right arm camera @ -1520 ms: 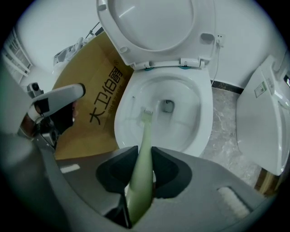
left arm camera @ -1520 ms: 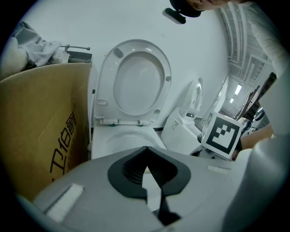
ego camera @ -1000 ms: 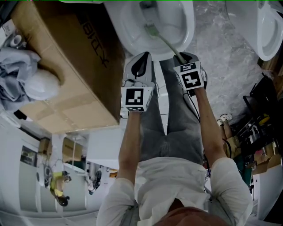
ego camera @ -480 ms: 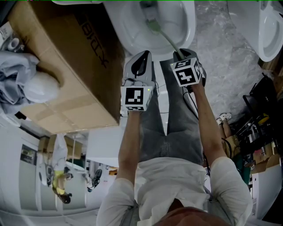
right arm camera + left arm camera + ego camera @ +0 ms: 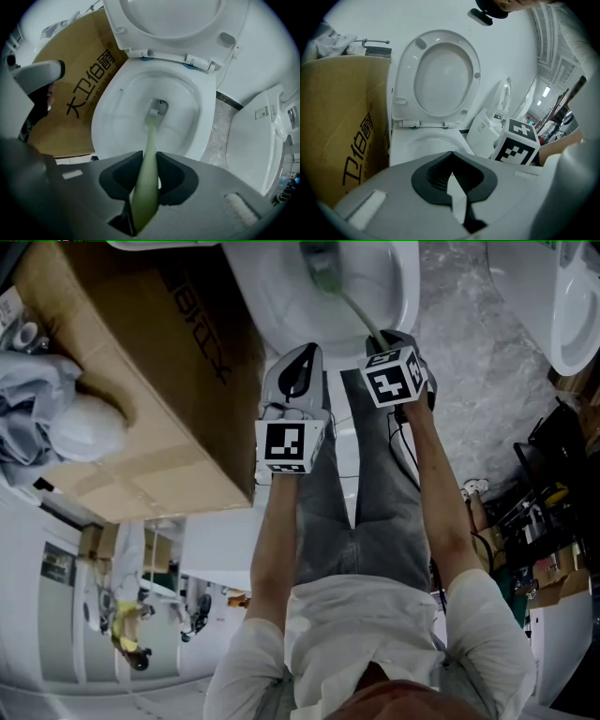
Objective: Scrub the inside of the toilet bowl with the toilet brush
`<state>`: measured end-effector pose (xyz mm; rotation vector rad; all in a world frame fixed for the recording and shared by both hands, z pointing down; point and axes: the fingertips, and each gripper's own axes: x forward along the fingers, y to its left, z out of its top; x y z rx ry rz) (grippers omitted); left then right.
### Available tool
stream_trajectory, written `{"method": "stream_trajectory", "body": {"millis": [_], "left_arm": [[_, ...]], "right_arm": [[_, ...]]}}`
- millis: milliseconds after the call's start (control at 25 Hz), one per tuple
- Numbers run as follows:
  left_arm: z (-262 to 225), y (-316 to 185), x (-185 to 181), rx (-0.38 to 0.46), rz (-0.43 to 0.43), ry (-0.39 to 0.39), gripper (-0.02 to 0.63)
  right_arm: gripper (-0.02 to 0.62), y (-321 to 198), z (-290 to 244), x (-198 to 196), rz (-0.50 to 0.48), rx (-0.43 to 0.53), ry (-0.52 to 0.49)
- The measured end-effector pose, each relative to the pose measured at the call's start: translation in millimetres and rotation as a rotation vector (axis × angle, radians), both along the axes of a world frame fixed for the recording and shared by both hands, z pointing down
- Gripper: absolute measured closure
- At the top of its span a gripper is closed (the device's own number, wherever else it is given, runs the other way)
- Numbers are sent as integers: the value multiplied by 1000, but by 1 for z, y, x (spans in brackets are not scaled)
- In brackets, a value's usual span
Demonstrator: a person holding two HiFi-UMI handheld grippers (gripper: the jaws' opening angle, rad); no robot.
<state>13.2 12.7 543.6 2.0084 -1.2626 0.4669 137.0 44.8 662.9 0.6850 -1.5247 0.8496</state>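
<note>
Toilet brush (image 5: 148,145) working inside the toilet bowl (image 5: 102,123): scrub in progress.
My right gripper (image 5: 150,164) clamps the green handle, bristles at the drain (image 5: 161,106), 12 o'clock from my jaws. My left gripper (image 5: 451,161) is closed and empty. I judge the walls and rim left to do.

The right gripper (image 5: 150,158) has its 2 fingers closed on the pale green handle of the toilet brush (image 5: 151,133). The brush head sits at the drain in the bottom of the toilet bowl (image 5: 107,117). The seat (image 5: 140,35) is raised. A cardboard box (image 5: 75,98) stands left of the bowl.
</note>
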Motion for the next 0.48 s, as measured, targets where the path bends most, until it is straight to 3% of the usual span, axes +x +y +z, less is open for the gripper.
{"method": "stream_trajectory", "body": {"millis": [480], "left_arm": [[4, -11, -3, 2, -10, -2, 589]], "right_arm": [[499, -33, 22, -8, -24, 16, 12]]}}
